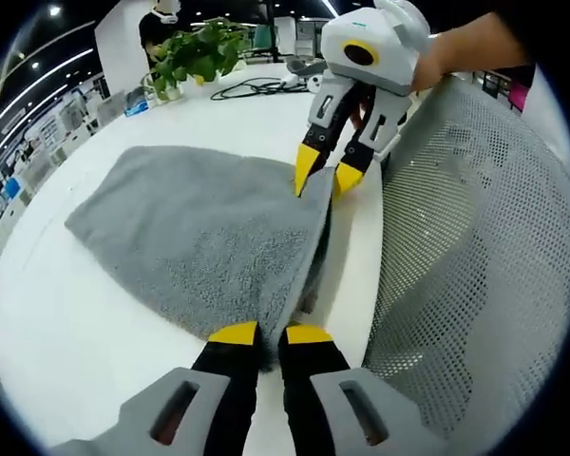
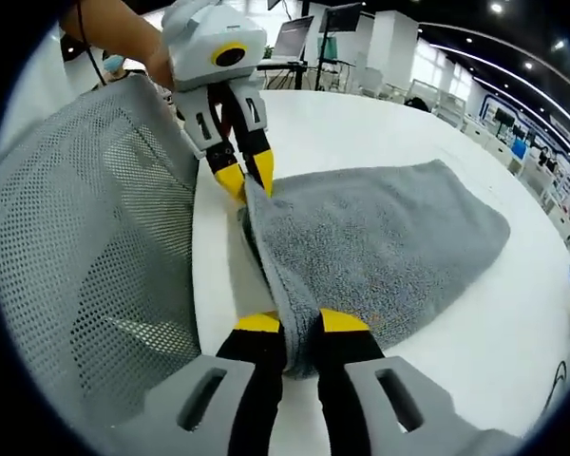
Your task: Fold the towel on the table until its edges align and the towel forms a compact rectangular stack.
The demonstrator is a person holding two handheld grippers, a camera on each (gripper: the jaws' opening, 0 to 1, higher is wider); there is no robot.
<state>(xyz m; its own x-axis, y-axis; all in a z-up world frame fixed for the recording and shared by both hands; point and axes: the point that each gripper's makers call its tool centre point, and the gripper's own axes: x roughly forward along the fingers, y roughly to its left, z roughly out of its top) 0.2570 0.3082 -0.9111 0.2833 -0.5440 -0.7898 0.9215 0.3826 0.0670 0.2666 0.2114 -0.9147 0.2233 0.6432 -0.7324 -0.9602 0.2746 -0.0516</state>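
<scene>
A round white table [image 1: 66, 332] carries everything here, its top smooth and glossy. A grey terry towel [image 1: 199, 233] lies spread across it, doubled over, with one edge lifted near the table's rim. Farther back on the tabletop stand a potted green plant [image 1: 195, 57] and a loose black cable [image 1: 256, 88]. In the right gripper view, the same towel [image 2: 389, 237] drapes over the white surface [image 2: 494, 351].
</scene>
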